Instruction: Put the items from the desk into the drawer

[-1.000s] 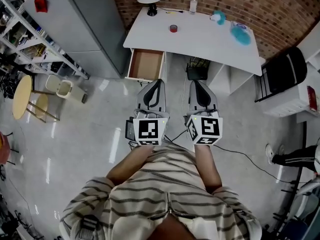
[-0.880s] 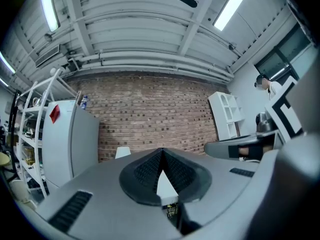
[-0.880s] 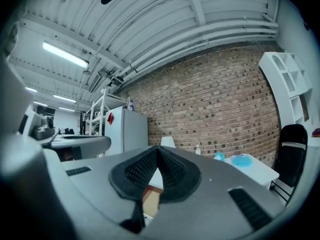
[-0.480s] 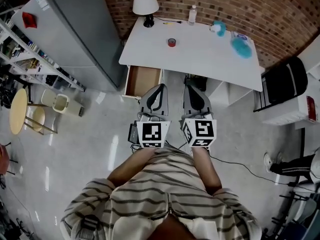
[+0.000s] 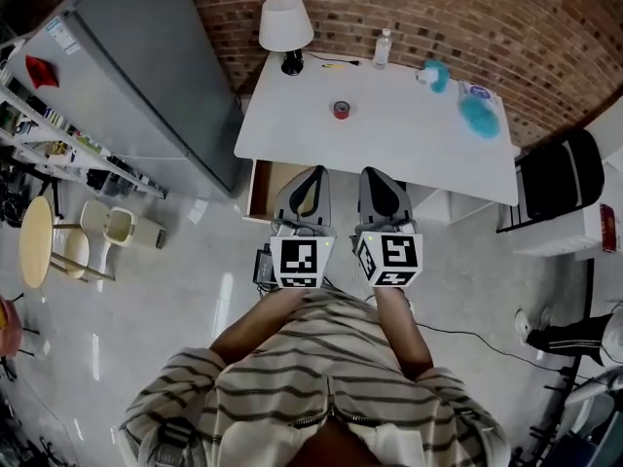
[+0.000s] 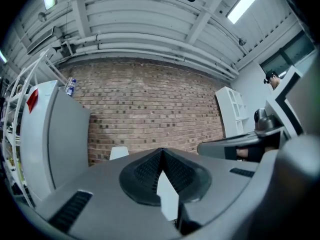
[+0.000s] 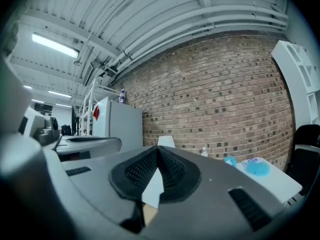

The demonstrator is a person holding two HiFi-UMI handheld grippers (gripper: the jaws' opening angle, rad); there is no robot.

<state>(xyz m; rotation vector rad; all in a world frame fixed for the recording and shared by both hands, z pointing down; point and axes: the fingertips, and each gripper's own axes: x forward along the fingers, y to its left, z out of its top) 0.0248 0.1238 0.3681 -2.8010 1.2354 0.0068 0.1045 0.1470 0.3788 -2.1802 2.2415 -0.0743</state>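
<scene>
Left gripper [image 5: 313, 171], right gripper [image 5: 376, 173] nearer desk [image 5: 409, 136]

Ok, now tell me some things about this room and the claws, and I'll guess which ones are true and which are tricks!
1. The small red roll of tape lies on the white desk. True.
2. The wooden drawer is pushed shut. False: it is pulled open under the desk's left end.
3. The left claw holds the clear plastic bottle. False: its jaws are together with nothing between them, and the bottle stands at the desk's far edge.
4. The lamp with the white shade stands on a far corner of the desk. True.
5. The right claw is shut and empty. True.
</scene>
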